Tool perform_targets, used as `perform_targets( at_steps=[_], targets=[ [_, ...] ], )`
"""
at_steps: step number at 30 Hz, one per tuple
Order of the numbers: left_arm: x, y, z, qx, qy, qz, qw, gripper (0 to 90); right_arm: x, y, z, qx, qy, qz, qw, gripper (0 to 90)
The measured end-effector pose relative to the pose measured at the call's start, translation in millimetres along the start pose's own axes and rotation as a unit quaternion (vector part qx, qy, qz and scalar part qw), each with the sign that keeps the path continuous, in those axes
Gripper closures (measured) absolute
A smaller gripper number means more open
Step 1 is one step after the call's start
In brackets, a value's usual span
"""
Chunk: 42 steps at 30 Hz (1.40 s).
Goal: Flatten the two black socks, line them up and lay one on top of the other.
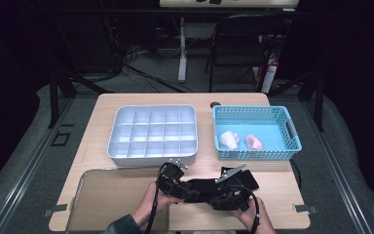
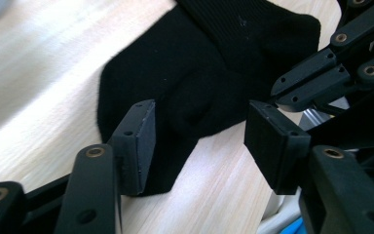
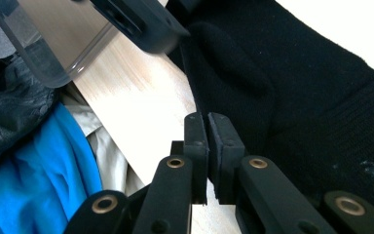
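Sock, black and soft, lay on the wooden table near the front edge in the high view, between the left gripper and the right gripper. A person's hands held both. Behind them sat a white tray with many little boxes and a blue basket with a white thing and a pink thing inside. A clear tray lay at the front left.

In the left gripper view, the left gripper had its jaws spread apart, with the sock's end lying flat between them, not pinched.

In the right gripper view, the right gripper had its jaws pressed together at the sock's edge; I could not tell if they pinched any cloth
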<state>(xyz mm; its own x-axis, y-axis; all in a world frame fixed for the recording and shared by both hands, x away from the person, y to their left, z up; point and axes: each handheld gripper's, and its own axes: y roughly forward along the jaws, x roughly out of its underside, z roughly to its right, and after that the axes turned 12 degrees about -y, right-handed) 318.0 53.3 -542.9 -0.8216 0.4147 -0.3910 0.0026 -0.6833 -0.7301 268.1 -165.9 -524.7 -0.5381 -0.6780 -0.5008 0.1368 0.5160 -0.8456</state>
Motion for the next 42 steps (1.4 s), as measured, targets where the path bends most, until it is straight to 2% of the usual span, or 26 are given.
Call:
perform_targets(
  at_steps=[1,5,9,12,14,17,18,19,21,22,23,24,27,29,32,33,35,37,39,42],
  targets=[
    [-0.1,2.4,-0.4,0.0,-0.004,-0.005,1.0,49.8,-0.2,0.8,-0.1,-0.001,-0.002,0.0,1.0,87.0],
    [2.7,11.9,-0.6,-0.014,0.007,-0.016,0.9997,62.1,-0.3,2.6,-0.9,0.003,-0.004,-0.006,1.0,85.7],
    [7.4,20.8,3.6,-0.049,0.033,-0.026,0.9979,78.5,-1.0,4.6,-1.9,-0.003,-0.006,-0.011,0.9999,81.2],
    [10.0,24.4,5.4,-0.061,0.047,-0.026,0.9967,85.8,-0.7,3.4,-1.1,-0.008,-0.005,-0.006,0.9999,74.0],
    [10.6,25.0,6.1,-0.062,0.052,-0.027,0.9963,86.8,-0.2,0.0,0.7,-0.006,-0.002,0.001,1.0,69.6],
    [10.9,22.9,7.5,-0.065,0.057,-0.023,0.996,87.3,1.3,-9.9,5.6,-0.005,0.0,0.025,0.9997,59.5],
    [10.7,21.6,7.6,-0.066,0.061,-0.021,0.9957,87.3,2.7,-15.7,9.4,0.0,0.005,0.035,0.9994,59.0],
    [10.9,20.1,8.0,-0.065,0.061,-0.017,0.9958,87.3,4.6,-20.6,13.7,0.011,0.02,0.054,0.9983,58.8],
    [10.9,17.2,8.1,-0.066,0.062,-0.013,0.9958,87.3,10.2,-34.1,26.9,0.045,0.047,0.07,0.9954,57.7],
    [10.7,15.5,8.3,-0.066,0.062,-0.01,0.9958,87.3,12.5,-37.3,32.5,0.063,0.052,0.07,0.9942,57.7],
    [10.5,13.3,8.6,-0.066,0.063,-0.007,0.9958,87.2,15.4,-39.9,39.8,0.092,0.066,0.068,0.9912,57.5],
    [10.3,12.3,8.8,-0.067,0.066,-0.007,0.9956,87.2,20.2,-41.9,51.4,0.11,0.085,0.069,0.9878,57.0],
    [10.6,10.9,10.8,-0.068,0.067,-0.003,0.9954,87.1,29.3,-40.6,76.6,0.143,0.122,0.055,0.9806,55.8],
    [11.0,11.3,11.7,-0.068,0.066,-0.003,0.9955,87.1,32.7,-37.4,90.1,0.137,0.15,0.052,0.9778,55.0],
    [11.3,12.2,12.3,-0.066,0.067,-0.005,0.9955,87.0,29.3,-27.2,100.3,0.129,0.163,0.04,0.9773,53.7],
    [11.4,12.2,12.3,-0.067,0.067,-0.006,0.9955,87.0,27.5,-23.4,102.0,0.126,0.163,0.035,0.978,53.6],
    [11.5,11.5,12.1,-0.068,0.067,-0.007,0.9955,86.9,24.5,-17.4,103.9,0.127,0.169,0.023,0.9771,54.8],
    [11.6,11.1,11.5,-0.067,0.067,-0.008,0.9954,86.9,23.1,-11.2,106.9,0.12,0.168,0.012,0.9784,59.2],
    [12.2,11.4,12.1,-0.066,0.066,-0.007,0.9956,86.9,22.3,-5.8,108.2,0.128,0.171,0.0,0.9768,67.8],
    [12.6,10.9,12.7,-0.062,0.067,-0.007,0.9958,86.9,21.8,-6.4,108.1,0.136,0.169,-0.006,0.9762,77.9]
  ],
)
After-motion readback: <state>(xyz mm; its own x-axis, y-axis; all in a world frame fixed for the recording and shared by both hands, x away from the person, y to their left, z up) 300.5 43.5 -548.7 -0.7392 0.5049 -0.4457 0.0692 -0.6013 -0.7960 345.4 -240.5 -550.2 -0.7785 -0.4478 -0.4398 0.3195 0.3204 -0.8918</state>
